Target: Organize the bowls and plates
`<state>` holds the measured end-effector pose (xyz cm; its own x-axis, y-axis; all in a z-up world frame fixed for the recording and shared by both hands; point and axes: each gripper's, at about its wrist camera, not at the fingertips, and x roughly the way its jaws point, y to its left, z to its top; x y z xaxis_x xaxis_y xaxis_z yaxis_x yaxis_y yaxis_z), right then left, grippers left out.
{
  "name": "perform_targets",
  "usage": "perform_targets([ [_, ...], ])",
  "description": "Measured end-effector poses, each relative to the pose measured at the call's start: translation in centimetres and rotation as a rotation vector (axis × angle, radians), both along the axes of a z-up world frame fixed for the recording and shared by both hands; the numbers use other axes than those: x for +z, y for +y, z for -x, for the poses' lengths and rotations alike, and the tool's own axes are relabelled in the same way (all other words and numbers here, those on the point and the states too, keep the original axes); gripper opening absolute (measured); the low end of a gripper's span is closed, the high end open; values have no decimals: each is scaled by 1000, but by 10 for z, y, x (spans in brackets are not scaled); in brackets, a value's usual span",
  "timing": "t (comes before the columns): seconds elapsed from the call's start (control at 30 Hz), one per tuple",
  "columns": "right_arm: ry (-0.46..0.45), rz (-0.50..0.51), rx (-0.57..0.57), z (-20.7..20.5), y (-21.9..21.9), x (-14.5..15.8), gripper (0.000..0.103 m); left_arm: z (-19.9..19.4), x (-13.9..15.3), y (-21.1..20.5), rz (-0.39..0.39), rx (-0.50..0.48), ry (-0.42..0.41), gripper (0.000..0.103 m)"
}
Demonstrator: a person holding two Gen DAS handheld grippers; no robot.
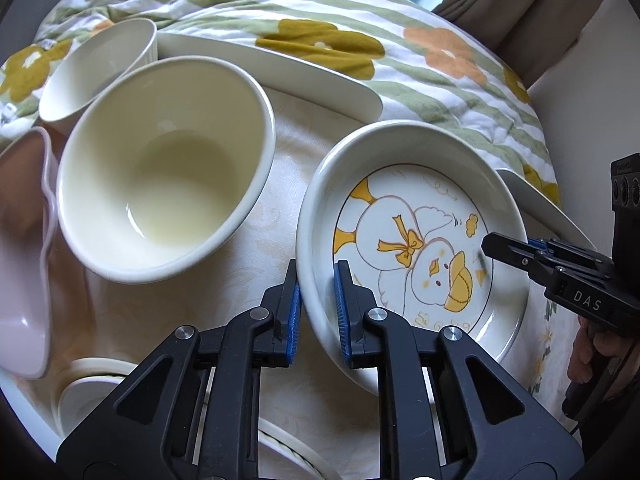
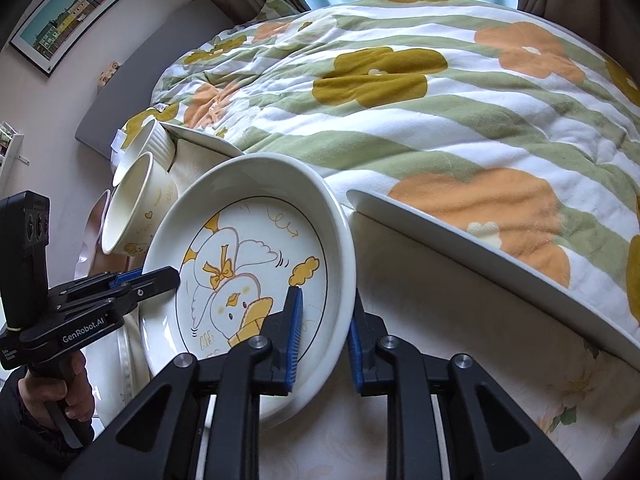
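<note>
A white deep plate with a duck drawing (image 1: pixel 416 240) is held tilted above the table by both grippers. My left gripper (image 1: pixel 318 280) is shut on its near-left rim, one finger inside and one outside. My right gripper (image 2: pixel 326 312) is shut on the opposite rim of the duck plate (image 2: pixel 248 264). The right gripper shows in the left wrist view (image 1: pixel 516 252), and the left gripper in the right wrist view (image 2: pixel 156 276). A cream bowl (image 1: pixel 160 176) stands to the plate's left.
A ribbed white cup (image 1: pixel 100 68) and a pink bowl (image 1: pixel 24 252) stand left of the cream bowl. White flat plates (image 1: pixel 272 68) (image 2: pixel 500 268) lie at the table's far edge against a flowered quilt (image 2: pixel 400 100). More white dishes (image 1: pixel 92 384) sit under the left gripper.
</note>
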<state>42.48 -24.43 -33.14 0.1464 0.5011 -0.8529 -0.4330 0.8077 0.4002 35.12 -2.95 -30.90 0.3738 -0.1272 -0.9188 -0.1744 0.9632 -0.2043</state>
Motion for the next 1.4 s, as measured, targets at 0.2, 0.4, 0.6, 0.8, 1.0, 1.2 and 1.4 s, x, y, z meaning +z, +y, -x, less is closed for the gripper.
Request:
perform_targets([
  [0.2,-23,-19,-27,16,-3,22,19,11,28,2,-9,-22,-47,13],
  [0.4,-81,-29,-73,48,0,69,19,33,75,7,-23,-83,-124,13],
  [0.6,-124,-24,-153,101,21,107,19,69,118,31,-16,-164,-181,13],
  [0.8,-129,-19,-257,162,50,118,19,112,133,66,-2,-263,-212,13],
  [1.0,-94,-28,-359,210,76,103,19,148,116,95,4,-338,-173,13],
  [1.2,-40,13,-397,239,89,78,19,168,77,111,38,-368,-105,13],
  [1.4,-37,34,-379,244,98,60,19,169,37,123,66,-334,-38,13],
])
